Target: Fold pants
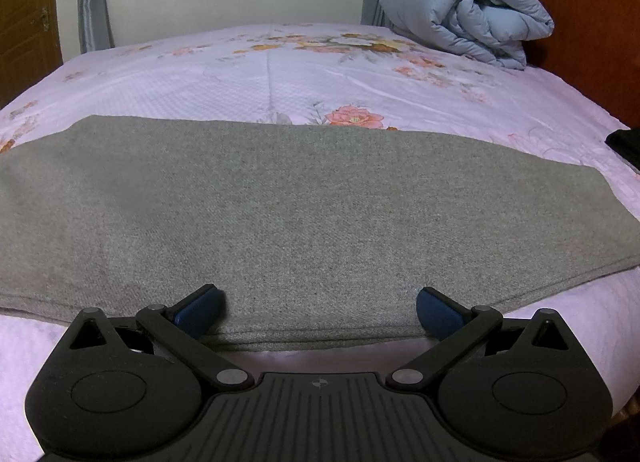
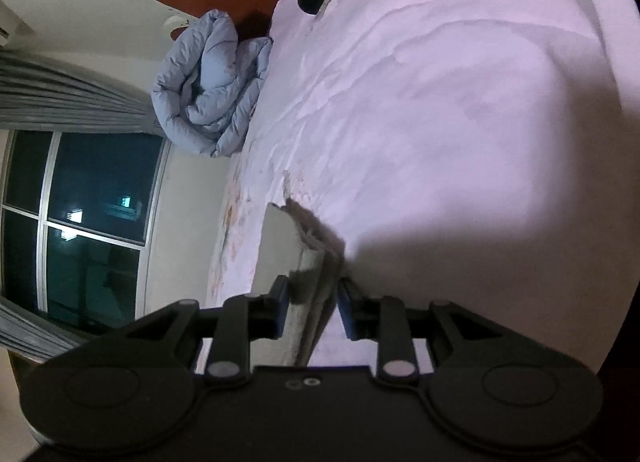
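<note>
**Pants flat on bed; right tool at the hem edge**

Left wrist view: grey pants (image 1: 280, 214) lie spread flat across the near part of the bed (image 1: 280, 74), over a pink floral sheet. The near edge of the pants shows stacked layers, so the cloth is folded at least once. Left tool (image 1: 320, 308) sits at that near edge with its jaws wide apart; blue pads (image 1: 200, 308) rest on or just above the cloth, which of the two I cannot tell. Nothing is gripped between them.

Right wrist view, camera rolled sideways: right tool (image 2: 311, 302) has the layered edge of the pants (image 2: 316, 262) standing between its two blue pads (image 2: 280, 304). The jaws are partly closed. A sliver of gap shows on the right pad side, so a firm pinch cannot be confirmed from this picture. The cloth edge rises off the sheet here, with the lighter inner face turned toward the left pad.

Surroundings: a rolled blue duvet (image 1: 468, 14) sits at the far corner of the bed against a brown headboard (image 1: 588, 22). A dark item (image 1: 624, 142) lies at the bed's right edge; what it is cannot be made out. Window (image 2: 80, 222) with grey curtains (image 2: 60, 94) beyond the bed.
</note>
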